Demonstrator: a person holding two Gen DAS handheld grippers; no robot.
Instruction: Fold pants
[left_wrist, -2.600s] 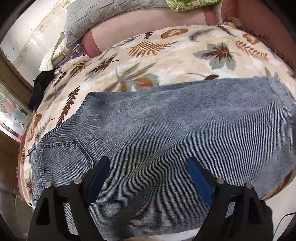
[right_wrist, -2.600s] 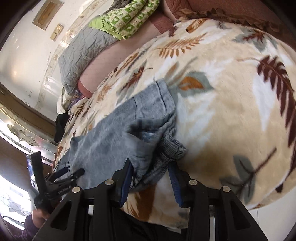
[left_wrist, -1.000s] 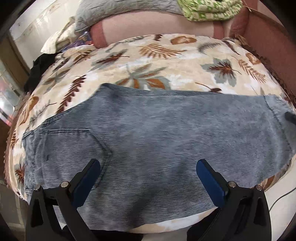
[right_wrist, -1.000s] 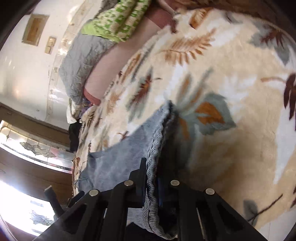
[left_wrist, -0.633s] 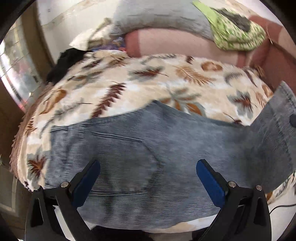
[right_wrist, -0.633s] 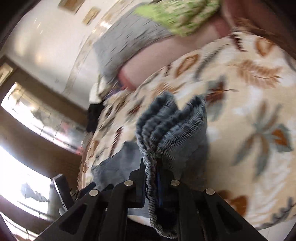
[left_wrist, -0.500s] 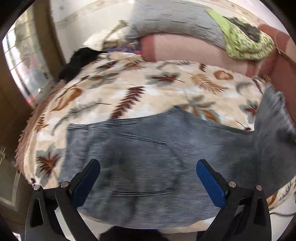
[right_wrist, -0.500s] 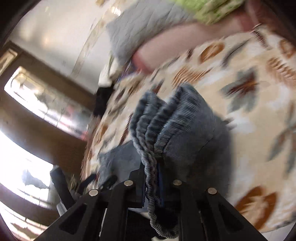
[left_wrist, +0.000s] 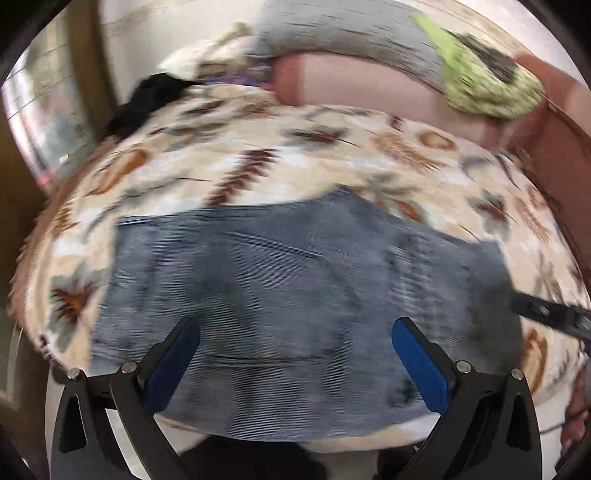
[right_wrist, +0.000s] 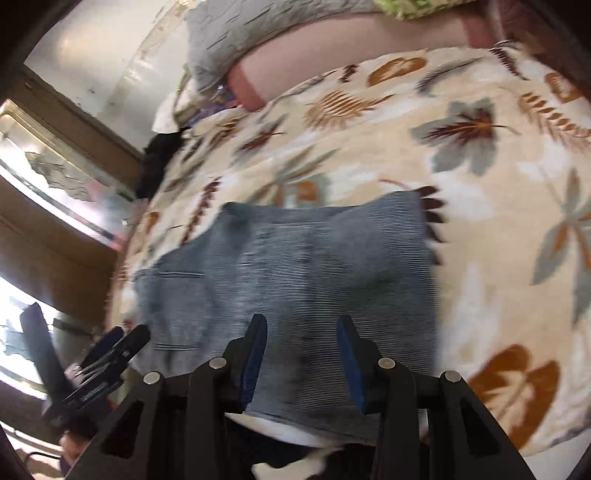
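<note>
Blue-grey denim pants (right_wrist: 295, 273), folded, lie crosswise on leaf-print blanket (right_wrist: 498, 206); right tool (right_wrist: 301, 363) just opened, empty; left tool (left_wrist: 295, 365) spread.

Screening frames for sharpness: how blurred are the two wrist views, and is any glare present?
Left wrist view: heavy motion smear across the blue-grey ribbed pants and leaf-print blanket. Right wrist view: milder blur, and the bright window at left is blown out.

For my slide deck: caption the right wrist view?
Right gripper open above folded pants on leaf-print blanket.
</note>
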